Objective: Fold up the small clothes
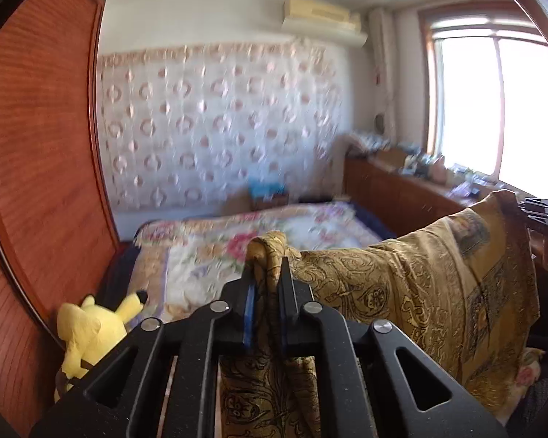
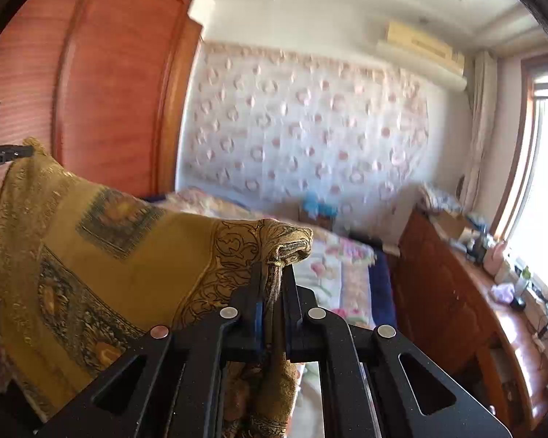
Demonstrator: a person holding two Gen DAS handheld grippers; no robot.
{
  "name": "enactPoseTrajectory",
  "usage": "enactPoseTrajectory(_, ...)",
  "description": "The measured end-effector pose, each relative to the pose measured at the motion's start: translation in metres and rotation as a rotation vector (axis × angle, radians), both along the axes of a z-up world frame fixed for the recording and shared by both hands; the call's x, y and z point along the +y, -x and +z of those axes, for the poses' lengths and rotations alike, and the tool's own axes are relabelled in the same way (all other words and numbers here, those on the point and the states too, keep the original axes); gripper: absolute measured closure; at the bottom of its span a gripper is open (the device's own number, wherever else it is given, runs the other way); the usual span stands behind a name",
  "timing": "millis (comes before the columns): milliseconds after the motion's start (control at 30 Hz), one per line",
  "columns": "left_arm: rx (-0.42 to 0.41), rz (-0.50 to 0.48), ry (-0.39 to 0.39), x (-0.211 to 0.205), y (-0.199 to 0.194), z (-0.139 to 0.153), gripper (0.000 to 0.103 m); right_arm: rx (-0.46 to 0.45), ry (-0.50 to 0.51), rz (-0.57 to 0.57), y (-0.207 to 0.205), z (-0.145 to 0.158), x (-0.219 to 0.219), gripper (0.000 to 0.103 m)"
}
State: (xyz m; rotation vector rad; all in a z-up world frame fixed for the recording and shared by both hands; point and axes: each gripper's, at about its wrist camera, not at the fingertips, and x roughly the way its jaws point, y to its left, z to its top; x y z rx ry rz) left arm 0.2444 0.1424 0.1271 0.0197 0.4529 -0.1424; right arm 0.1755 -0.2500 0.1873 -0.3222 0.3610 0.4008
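Note:
A golden-yellow patterned cloth (image 1: 420, 284) hangs stretched in the air between my two grippers. My left gripper (image 1: 268, 262) is shut on one corner of it; the cloth runs off to the right, where the other gripper's tip shows (image 1: 535, 208). My right gripper (image 2: 274, 270) is shut on the opposite corner of the cloth (image 2: 102, 255), which spreads to the left toward the left gripper's tip (image 2: 3, 155). The cloth's lower part hangs below both frames, hidden.
A bed with a floral quilt (image 1: 215, 252) lies ahead below the cloth. A red-brown wardrobe (image 1: 36, 146) stands at left, with a yellow plush toy (image 1: 91, 332) beside it. A wooden sideboard (image 2: 456, 292) with clutter runs under the window at right.

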Motion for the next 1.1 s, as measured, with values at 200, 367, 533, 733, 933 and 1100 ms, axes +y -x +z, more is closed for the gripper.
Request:
enactPoseTrajectory(200,0.273,0.03,-0.039,0.003,-0.092,-0.131,0.074,0.315,0.057,-0.199,-0.134,-0.127,0.039,0.074)
enactPoseTrajectory(367,0.327,0.019,-0.06,0.0,-0.087,-0.163,0.047,0.392,0.057,-0.178,-0.145,-0.177,0.047,0.064)
enactPoseTrajectory(533,0.321,-0.035,-0.014,-0.007,-0.05,-0.154,0.035,0.411,0.066,-0.126,-0.137,-0.182,0.03,0.063)
enactPoseTrajectory(733,0.334,-0.099,0.047,-0.029,0.01,-0.157,0.034,0.412,-0.004,-0.089,-0.093,-0.182,-0.014,0.063)
enactPoseTrajectory(933,0.353,-0.109,0.026,-0.045,0.059,-0.179,0.034,0.451,-0.046,-0.089,-0.045,-0.197,-0.048,0.063)
enactPoseTrajectory(1100,0.404,-0.077,0.018,-0.043,0.08,-0.199,0.034,0.471,-0.089,-0.091,-0.026,-0.207,-0.05,0.063)
